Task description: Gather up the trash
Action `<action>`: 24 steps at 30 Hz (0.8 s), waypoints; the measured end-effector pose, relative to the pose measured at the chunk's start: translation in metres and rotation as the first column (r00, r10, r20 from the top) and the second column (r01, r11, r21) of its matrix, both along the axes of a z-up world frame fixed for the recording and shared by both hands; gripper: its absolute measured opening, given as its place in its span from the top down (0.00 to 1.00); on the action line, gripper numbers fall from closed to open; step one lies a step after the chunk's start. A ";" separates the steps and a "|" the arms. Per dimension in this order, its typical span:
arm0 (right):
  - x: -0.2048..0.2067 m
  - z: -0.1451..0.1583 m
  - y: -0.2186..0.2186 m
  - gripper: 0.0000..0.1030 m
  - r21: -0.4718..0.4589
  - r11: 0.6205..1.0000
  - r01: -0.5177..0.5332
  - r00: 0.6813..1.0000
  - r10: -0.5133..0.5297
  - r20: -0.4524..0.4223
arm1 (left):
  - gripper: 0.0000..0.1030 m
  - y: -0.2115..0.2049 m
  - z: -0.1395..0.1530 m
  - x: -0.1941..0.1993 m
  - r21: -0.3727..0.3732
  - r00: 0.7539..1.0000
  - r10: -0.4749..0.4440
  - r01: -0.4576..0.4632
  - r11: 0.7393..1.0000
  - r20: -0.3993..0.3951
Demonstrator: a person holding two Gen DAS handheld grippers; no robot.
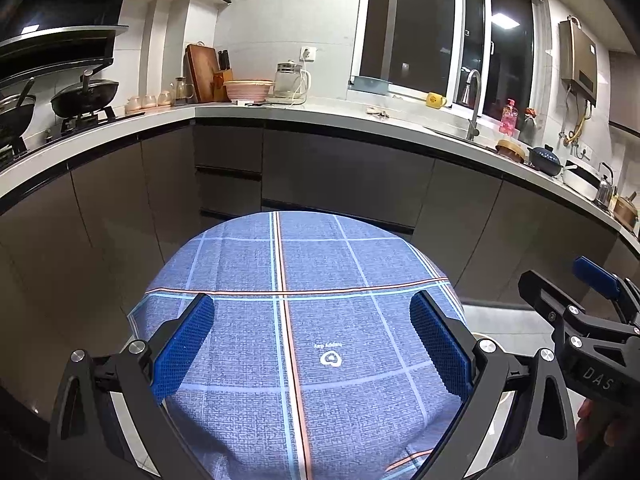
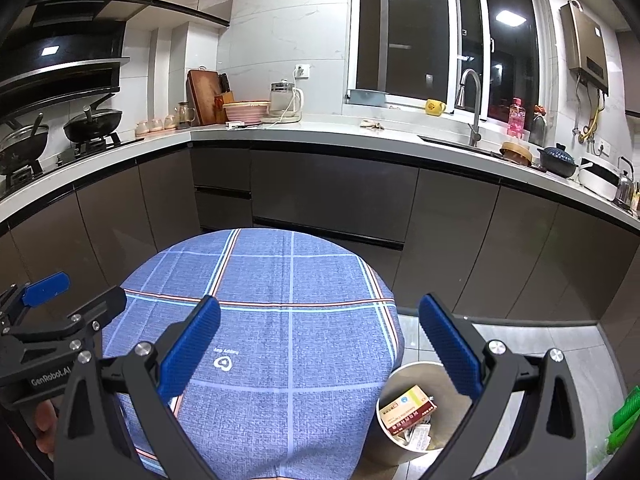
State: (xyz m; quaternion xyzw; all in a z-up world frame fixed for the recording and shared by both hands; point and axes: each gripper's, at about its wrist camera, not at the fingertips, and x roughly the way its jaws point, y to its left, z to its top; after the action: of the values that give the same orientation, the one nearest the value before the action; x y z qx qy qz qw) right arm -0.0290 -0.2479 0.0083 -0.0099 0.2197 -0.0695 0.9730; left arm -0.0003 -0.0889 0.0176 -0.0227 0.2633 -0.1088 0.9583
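A round table with a blue plaid cloth [image 1: 320,320] [image 2: 280,340] stands in front of both grippers, with nothing lying on it. My left gripper [image 1: 312,340] is open and empty above the cloth. My right gripper [image 2: 320,344] is open and empty above the table's right edge. A white trash bin [image 2: 394,436] stands on the floor to the right of the table, below my right finger. It holds a tan and red carton [image 2: 406,408] and some paper scraps. The right gripper shows in the left wrist view [image 1: 576,304], the left one in the right wrist view [image 2: 68,312].
Dark cabinets [image 2: 332,192] with a white countertop [image 2: 320,132] run behind the table. On it are a kettle [image 2: 285,100], a yellow mug [image 2: 434,107], a sink tap [image 2: 472,104] and pots [image 2: 92,122]. Grey tile floor [image 2: 560,344] lies to the right, with a green object [image 2: 624,416].
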 end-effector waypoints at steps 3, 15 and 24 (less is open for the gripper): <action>-0.002 0.000 -0.002 0.03 0.004 1.000 0.007 1.000 -0.007 0.003 | 0.08 -0.003 0.000 -0.001 0.001 1.000 -0.009 0.009 1.000 0.002; -0.003 0.000 -0.002 0.03 0.005 1.000 0.006 1.000 -0.006 0.003 | 0.08 -0.001 0.002 0.001 0.002 1.000 -0.012 0.012 1.000 0.004; -0.003 0.000 -0.002 0.03 0.005 1.000 0.004 1.000 -0.004 0.004 | 0.08 -0.001 0.003 0.001 0.002 1.000 -0.014 0.014 1.000 0.006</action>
State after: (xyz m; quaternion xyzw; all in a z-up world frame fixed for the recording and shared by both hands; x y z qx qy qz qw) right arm -0.0325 -0.2500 0.0078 -0.0068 0.2181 -0.0709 0.9733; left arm 0.0012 -0.0904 0.0208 -0.0194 0.2609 -0.1153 0.9583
